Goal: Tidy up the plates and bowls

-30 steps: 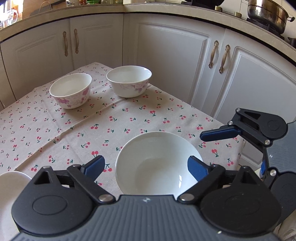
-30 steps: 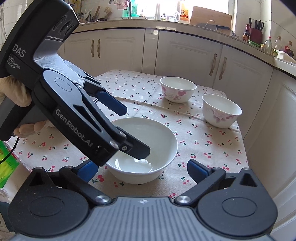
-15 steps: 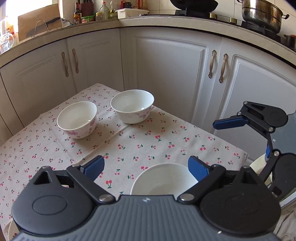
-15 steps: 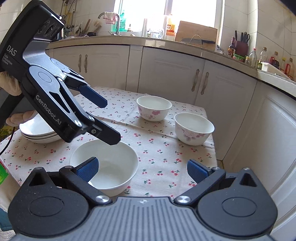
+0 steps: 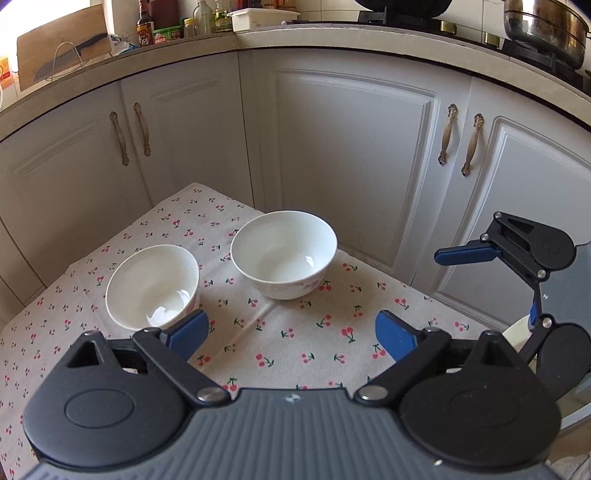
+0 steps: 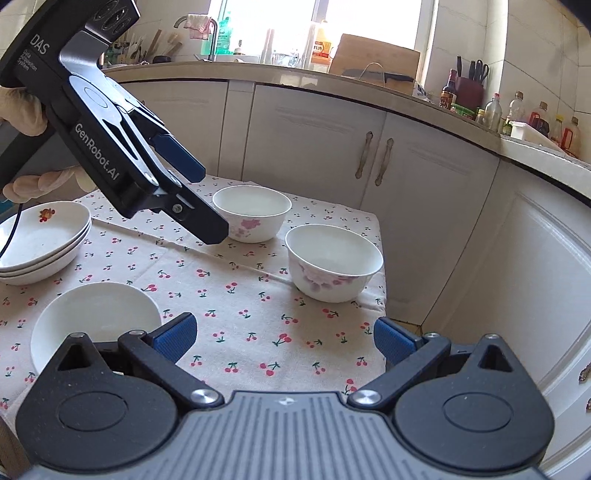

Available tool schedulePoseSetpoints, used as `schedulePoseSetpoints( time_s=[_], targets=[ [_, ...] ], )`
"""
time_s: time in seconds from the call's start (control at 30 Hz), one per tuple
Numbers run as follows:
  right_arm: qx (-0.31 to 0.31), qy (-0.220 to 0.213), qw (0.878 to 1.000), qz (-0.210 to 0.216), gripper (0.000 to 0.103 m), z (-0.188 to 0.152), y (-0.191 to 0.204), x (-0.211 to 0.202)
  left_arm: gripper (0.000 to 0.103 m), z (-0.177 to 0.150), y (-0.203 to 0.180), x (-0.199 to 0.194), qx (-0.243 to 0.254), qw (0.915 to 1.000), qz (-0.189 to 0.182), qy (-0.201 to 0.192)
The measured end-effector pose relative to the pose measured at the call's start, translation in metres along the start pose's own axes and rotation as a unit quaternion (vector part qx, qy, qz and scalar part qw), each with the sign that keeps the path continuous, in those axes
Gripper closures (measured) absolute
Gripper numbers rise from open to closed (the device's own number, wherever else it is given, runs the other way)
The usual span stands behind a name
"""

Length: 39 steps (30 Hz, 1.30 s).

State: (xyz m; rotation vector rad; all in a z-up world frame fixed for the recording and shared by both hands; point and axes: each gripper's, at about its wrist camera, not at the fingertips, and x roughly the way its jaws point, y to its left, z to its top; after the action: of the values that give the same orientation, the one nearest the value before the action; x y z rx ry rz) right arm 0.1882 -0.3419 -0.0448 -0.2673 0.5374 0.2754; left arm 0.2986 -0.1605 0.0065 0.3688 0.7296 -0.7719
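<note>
Two hand-held grippers (image 5: 291,330) (image 6: 282,338) agape, empty | stacked plates (image 6: 40,243): right view only

cherry-print tablecloth (image 6: 251,295) | white cabinet doors (image 5: 354,155) | steel pot (image 5: 546,26) | cutting board (image 6: 373,66)

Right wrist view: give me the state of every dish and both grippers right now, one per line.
Left gripper: open, empty, above the table.
Right gripper: open, empty.
Plain white bowl: upright, empty, alone on the cloth.
Stack of plates: nested, upright, at the table's left edge.
Far floral bowl: upright, empty.
Near floral bowl: upright, empty, near the table's right edge.
</note>
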Motion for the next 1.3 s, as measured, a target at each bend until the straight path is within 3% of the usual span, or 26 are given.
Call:
schedulePoseSetpoints(
  time_s=[0.6, 1.07, 1.3],
  targets=[
    [0.018, 0.01, 1.0, 0.008, 0.0, 0.013, -0.056, 0.099, 0.007, 0.046, 0.023, 0.111, 0.007, 0.9993, -0.015, 0.034],
    [0.009, 0.005, 1.0, 0.018, 0.001, 0.018, -0.059, 0.13, 0.01, 0.052, 0.027, 0.139, -0.001, 0.9986, -0.027, 0.045],
    [0.007, 0.003, 1.0, 0.016, 0.008, 0.02, -0.059, 0.133, 0.015, 0.053, 0.029, 0.142, -0.004, 0.9984, -0.034, 0.046]
  ],
)
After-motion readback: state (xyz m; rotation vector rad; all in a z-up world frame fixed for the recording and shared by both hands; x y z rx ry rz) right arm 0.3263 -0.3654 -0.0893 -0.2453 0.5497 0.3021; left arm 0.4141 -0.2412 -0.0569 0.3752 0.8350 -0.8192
